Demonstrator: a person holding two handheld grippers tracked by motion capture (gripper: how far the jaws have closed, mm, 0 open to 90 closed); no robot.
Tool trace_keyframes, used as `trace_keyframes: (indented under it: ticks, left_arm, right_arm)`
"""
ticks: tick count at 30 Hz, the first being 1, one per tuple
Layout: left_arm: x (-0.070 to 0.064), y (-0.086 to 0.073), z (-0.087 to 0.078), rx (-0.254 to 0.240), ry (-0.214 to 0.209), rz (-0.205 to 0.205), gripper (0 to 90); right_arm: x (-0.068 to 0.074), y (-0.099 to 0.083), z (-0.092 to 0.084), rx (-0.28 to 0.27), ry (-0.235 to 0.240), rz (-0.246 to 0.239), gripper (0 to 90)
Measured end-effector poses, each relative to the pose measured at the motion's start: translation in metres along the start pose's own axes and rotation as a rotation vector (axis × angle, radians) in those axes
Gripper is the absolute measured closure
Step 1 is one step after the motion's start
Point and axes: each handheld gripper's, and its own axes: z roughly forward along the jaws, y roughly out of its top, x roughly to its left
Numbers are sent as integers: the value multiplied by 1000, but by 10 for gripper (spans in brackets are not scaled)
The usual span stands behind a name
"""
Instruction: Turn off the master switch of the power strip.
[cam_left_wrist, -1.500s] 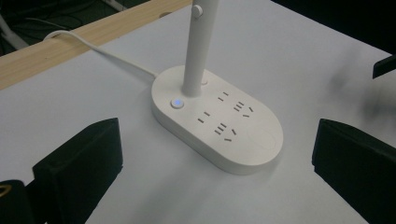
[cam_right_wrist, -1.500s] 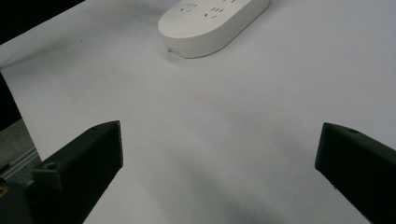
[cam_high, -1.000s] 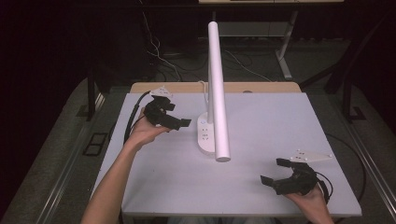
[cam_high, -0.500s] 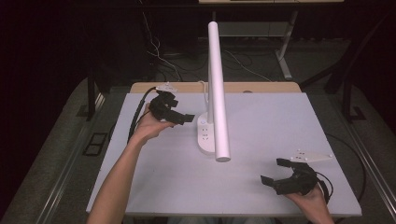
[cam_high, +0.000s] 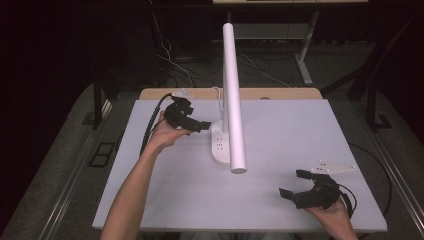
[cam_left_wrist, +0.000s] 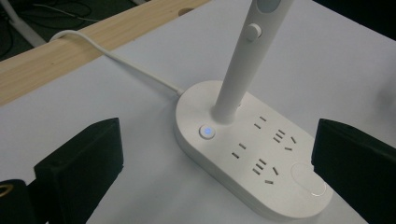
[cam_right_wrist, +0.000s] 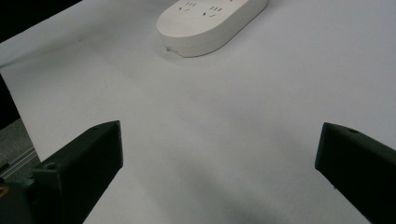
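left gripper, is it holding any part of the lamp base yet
No. The left gripper is open, its jaws apart on either side of the lamp base, touching nothing. The right gripper is open too.

Lamp base smooth white plastic, slight sheen; table matt white top, wooden back edge; jaws matt black plastic

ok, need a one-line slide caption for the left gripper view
Open left gripper facing the lamp base, its lit round button between the jaws.

White lamp (blue-lit button) on white table.
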Motion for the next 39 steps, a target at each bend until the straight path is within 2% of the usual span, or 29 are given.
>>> trace_keyframes:
  ticks: [5, 8, 15, 20, 27, 30, 31, 39]
  left_arm:
    - [3, -2, 7, 26, 1, 10, 13]
    - [4, -2, 11, 19, 1, -1, 14]
    - [7, 0, 17, 38, -4, 26, 15]
    - [7, 3, 23, 34, -4, 16, 21]
    - [8, 6, 31, 60, -3, 29, 27]
    - [10, 4, 35, 62, -2, 12, 30]
    - [11, 4, 36, 72, 0, 21, 34]
    - [15, 1, 44, 58, 15, -13, 91]
  right_arm:
    - [0, 0, 0, 2, 0, 0, 2]
    - [-1, 0, 0, 2, 0, 2, 2]
    - [0, 0, 0, 3, -3, 2, 2]
    - [0, 0, 0, 5, -3, 8, 2]
    - [0, -1, 0, 5, -4, 8, 2]
    - [0, -1, 0, 5, -4, 7, 2]
    - [0, -1, 0, 6, -4, 7, 2]
    - [-1, -1, 1, 7, -8, 8, 2]
